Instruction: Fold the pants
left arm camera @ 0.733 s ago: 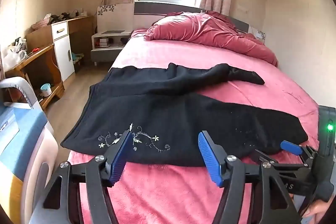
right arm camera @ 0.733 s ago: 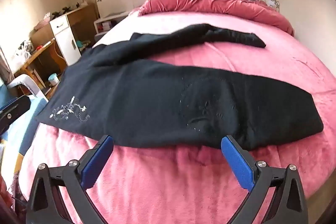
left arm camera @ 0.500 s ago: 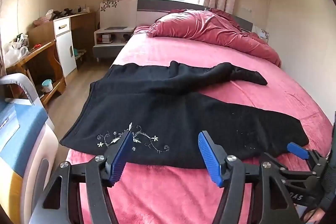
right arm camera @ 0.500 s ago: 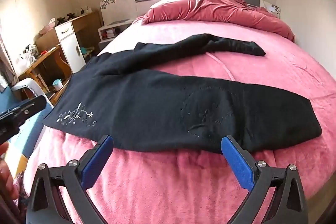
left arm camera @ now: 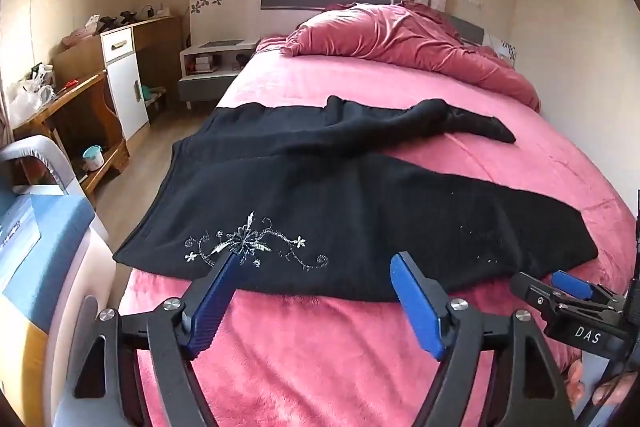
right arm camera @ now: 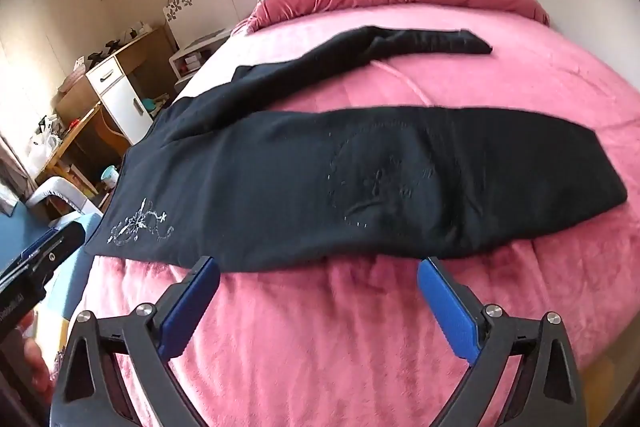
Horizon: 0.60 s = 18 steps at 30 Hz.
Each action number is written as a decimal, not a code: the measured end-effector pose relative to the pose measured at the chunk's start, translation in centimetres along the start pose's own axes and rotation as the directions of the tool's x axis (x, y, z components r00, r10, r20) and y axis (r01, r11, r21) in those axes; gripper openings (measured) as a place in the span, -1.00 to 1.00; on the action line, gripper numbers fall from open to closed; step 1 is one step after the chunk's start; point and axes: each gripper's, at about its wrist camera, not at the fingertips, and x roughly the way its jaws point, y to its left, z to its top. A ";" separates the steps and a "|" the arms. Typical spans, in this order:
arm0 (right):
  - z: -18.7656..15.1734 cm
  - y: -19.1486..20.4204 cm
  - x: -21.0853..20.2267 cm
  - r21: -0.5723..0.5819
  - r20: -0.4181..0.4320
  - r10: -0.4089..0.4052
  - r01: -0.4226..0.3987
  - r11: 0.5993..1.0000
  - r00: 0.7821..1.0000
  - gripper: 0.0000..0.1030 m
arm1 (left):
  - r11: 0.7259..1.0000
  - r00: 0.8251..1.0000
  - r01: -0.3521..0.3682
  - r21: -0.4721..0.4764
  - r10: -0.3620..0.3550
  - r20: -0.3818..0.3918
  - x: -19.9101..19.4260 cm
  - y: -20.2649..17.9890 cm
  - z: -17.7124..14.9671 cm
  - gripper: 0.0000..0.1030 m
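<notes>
Black pants are lying spread across the pink bed, waistband hanging a little over the bed's left edge, two legs running away toward the right. Near leg is lying flat and wide; far leg is lying bunched and twisted, splayed off toward the quilt heaped at the headboard. Judging by that split, the first fold (one leg over the other) is not yet made.

Left gripper is hovering over the near hem edge by the white embroidery, blue pads spread wide, nothing between them. Right gripper is hovering just short of the same near edge further along the leg, pads likewise spread wide and gripping nothing. Both seem to be lining up on the near edge, probably to pinch and carry that leg across.

Hard to read:
- whether the left pad tip is touching cloth or floating above it
- second embroidered patch on the leg is showing faint, dark on dark
- waistband's overhang is partly cut off below the mattress side
- right-view cloth is motion-blurred

Desk and nightstand are standing left of the bed, well apart from the work
</notes>
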 end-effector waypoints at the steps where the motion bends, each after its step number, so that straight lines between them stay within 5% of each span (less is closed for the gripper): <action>1: 0.0 -0.1 0.2 0.000 -0.004 0.002 -0.002 1.000 1.000 0.94 | 1.000 1.000 0.001 0.003 -0.001 0.003 0.2 0.2 -0.4 0.56; 10: -0.2 -0.1 0.0 0.014 -0.019 0.007 -0.007 1.000 1.000 0.94 | 0.998 1.000 -0.005 -0.058 0.004 -0.030 -2.2 -2.9 0.2 0.69; 18: 0.0 0.0 -0.3 0.014 -0.018 0.005 -0.004 1.000 1.000 0.94 | 0.999 1.000 -0.005 -0.040 0.004 -0.031 -2.3 2.0 -0.5 0.69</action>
